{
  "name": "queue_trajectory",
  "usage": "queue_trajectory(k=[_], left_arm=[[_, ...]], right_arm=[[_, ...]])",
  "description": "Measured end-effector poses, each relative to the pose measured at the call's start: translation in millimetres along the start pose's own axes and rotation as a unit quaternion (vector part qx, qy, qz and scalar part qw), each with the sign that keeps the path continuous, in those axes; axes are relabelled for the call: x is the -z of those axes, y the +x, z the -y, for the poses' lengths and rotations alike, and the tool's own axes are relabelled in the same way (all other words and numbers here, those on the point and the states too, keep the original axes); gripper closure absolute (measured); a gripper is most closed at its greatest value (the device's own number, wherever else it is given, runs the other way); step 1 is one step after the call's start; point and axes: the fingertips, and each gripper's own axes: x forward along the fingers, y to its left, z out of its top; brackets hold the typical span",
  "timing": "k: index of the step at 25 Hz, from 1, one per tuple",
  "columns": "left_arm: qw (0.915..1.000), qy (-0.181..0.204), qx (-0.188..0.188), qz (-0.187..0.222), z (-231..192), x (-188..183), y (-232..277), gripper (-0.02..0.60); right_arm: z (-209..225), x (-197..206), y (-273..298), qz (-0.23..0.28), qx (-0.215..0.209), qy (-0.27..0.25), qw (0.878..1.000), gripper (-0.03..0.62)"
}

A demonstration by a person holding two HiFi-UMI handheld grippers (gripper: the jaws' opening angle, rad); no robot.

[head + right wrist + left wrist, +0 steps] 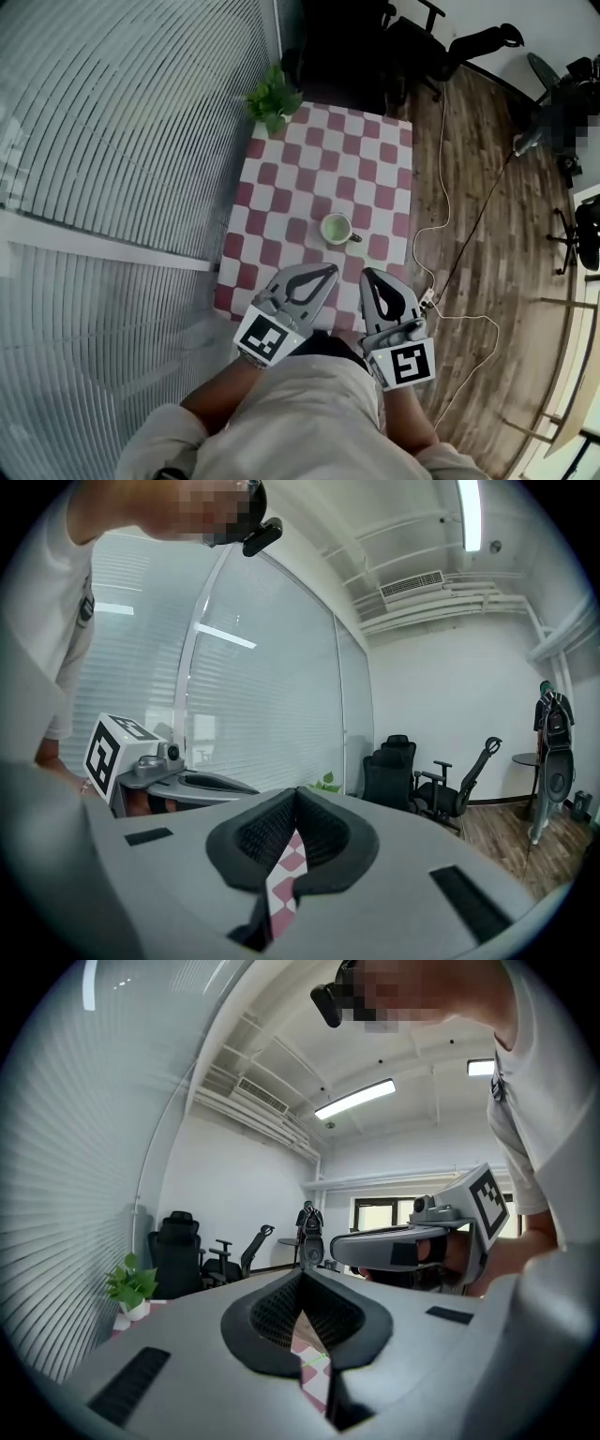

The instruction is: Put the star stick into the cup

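1. The left tongs [330, 271] are closed tip to tip with nothing between them. Only the checked tabletop [319, 159] shows through the gap behind the pads.
2. The right tongs [368, 275] are the same: closed and empty.
3. Both sit on the near side of the cup [336, 228], apart from it and close to the person's body, pointing roughly level.
4. The star stick is not in either tongs and is not lying on the tabletop around the cup. The cup is green inside. A short dark stub [357, 238] sticks out at the cup's right rim; it could be the handle or the stick, too small to tell.
5. The only other item is a potted plant [273, 98], at the corner far-left of the cup.
6. My read: the insertion looks done, the stick is most likely in the cup, and 0 steps are left. If the green is only the cup's lining, the stick is out of view and the task is unstarted. I can't settle which.
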Motion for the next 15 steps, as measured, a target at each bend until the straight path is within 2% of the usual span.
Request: queue_trajectory(k=[5,8,15], left_arm=[[1.0000,0.003,0.004,0.006,10.9,-17.2,-7.4,0.551],[0.9999,0.007,0.006,0.009,15.7,-30.6,-9.6,0.551],[0.9993,0.004,0.006,0.037,25.8,-61.4,-21.9,0.551]], right_arm=[[-6.4,-17.7,-13.1,0.000,-0.012,-0.031,0.999,0.563],[-10.0,-37.4,-17.9,0.015,-0.015,-0.029,0.999,0.563],[-19.3,-60.2,-34.1,0.024,-0.025,-0.054,0.998,0.563]])
